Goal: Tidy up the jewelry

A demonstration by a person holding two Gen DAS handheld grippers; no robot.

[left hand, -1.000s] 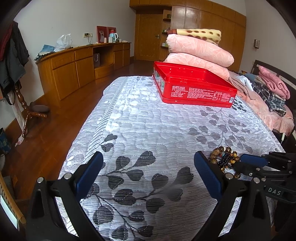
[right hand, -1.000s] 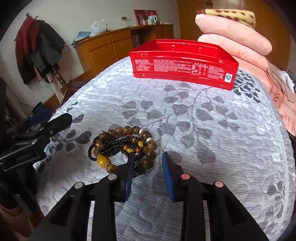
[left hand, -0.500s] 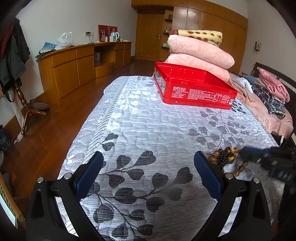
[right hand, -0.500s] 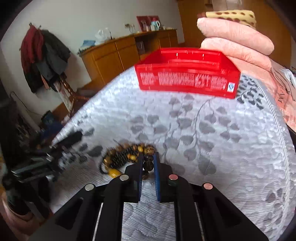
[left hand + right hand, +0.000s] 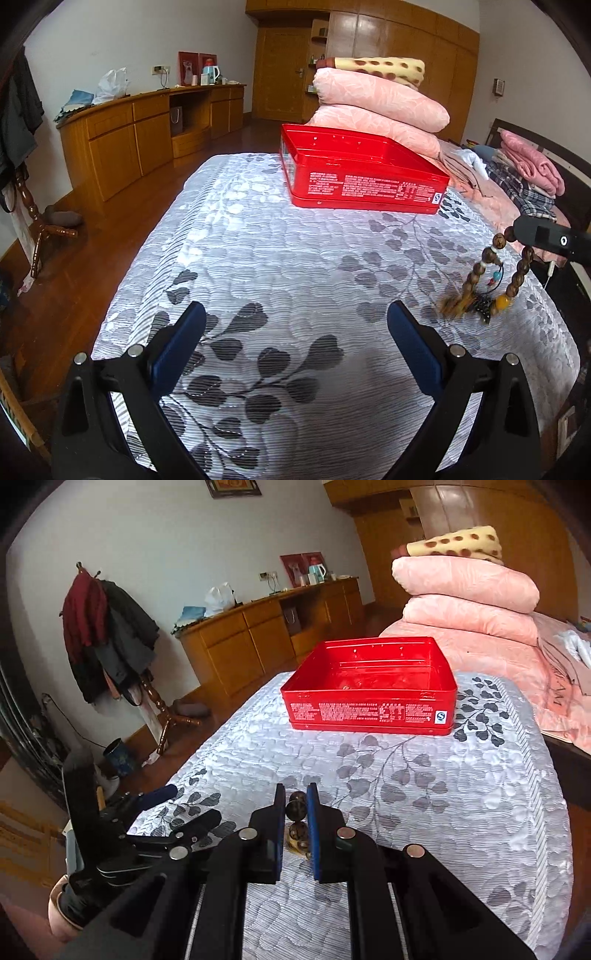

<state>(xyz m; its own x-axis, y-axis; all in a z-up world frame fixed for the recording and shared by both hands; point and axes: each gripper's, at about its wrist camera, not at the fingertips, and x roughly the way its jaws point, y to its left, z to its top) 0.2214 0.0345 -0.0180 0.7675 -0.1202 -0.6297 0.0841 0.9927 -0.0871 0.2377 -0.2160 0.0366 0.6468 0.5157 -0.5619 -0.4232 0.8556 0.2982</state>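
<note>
Left wrist view: the left gripper hangs wide open and empty over the bedspread. To its right, the bead bracelets dangle lengthwise from the right gripper.

Right wrist view: its jaws clamp the beads (partly hidden); the red tin lies straight ahead, well apart, open side up.

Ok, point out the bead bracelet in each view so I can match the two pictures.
Left wrist view: the bead bracelet hangs at the right edge from the right gripper, its lower end blurred near the bedspread.
Right wrist view: the bead bracelet sits low in the middle, pinched between the right gripper's pads.
Shared landmark: the red box.
</note>
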